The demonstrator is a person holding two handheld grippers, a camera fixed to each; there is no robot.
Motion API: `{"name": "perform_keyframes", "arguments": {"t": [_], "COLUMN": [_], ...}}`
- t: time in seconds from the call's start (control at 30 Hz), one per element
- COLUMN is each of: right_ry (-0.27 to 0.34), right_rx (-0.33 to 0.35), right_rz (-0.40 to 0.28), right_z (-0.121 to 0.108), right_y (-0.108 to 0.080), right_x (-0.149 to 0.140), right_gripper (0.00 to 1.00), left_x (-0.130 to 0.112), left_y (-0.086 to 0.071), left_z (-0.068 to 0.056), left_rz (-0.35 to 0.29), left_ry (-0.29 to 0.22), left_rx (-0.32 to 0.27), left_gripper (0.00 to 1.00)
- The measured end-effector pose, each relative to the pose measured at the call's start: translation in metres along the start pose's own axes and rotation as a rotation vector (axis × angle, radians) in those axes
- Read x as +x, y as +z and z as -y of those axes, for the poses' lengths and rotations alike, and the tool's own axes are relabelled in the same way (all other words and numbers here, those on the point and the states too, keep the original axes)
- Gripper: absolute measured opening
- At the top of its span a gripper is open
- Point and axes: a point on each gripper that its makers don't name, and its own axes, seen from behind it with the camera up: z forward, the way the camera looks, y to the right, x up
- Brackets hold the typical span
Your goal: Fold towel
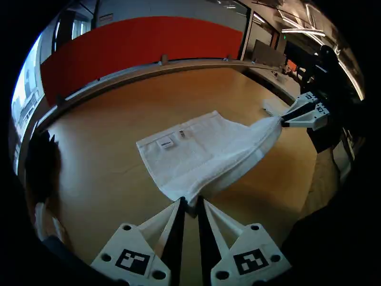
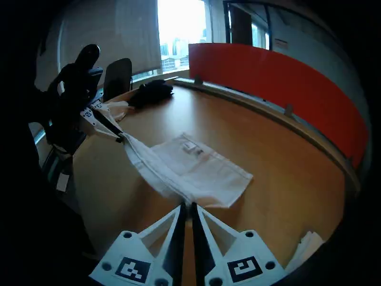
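dim indoor light — bright window (image 2: pixel 183 33) glare, ceiling strips (image 1: pixel 305 31) glowing — edges bowed, darkened.

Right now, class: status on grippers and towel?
Left gripper shut on white cloth towel corner. Right gripper shut on other corner. Black bundle far off.

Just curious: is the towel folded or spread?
Half-spread: towel partly flat on table, one edge lifted by left claw and right claw.

The white towel (image 1: pixel 200 148) is lying half flat on the wooden table (image 1: pixel 95 190), small labels (image 1: pixel 166 142) facing up on the flat part; its near edge is hanging lifted and taut, one corner pinched in the left gripper (image 1: pixel 190 204), the other in the right gripper (image 2: pixel 186 206)
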Motion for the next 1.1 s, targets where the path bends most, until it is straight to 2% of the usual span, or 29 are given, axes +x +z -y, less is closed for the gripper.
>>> {"name": "perform_keyframes", "arguments": {"t": [0.3,0.7,1.1], "right_ry": [0.010,-0.014,-0.010], "right_rx": [0.006,0.025,0.022], "right_rz": [-0.020,-0.005,-0.006], "right_z": [0.004,0.011,0.007], "right_y": [-0.011,-0.026,-0.024], "right_x": [0.014,0.015,0.015], "right_gripper": [0.09,0.09,0.09], "left_x": [0.008,0.007,0.011], "left_y": [-0.014,-0.027,-0.025], "left_z": [-0.006,-0.018,-0.018], "left_rz": [-0.005,0.003,-0.004], "left_ry": [0.001,0.010,-0.004], "left_rx": [-0.006,-0.025,-0.024], "left_gripper": [0.18,0.18,0.18]}}
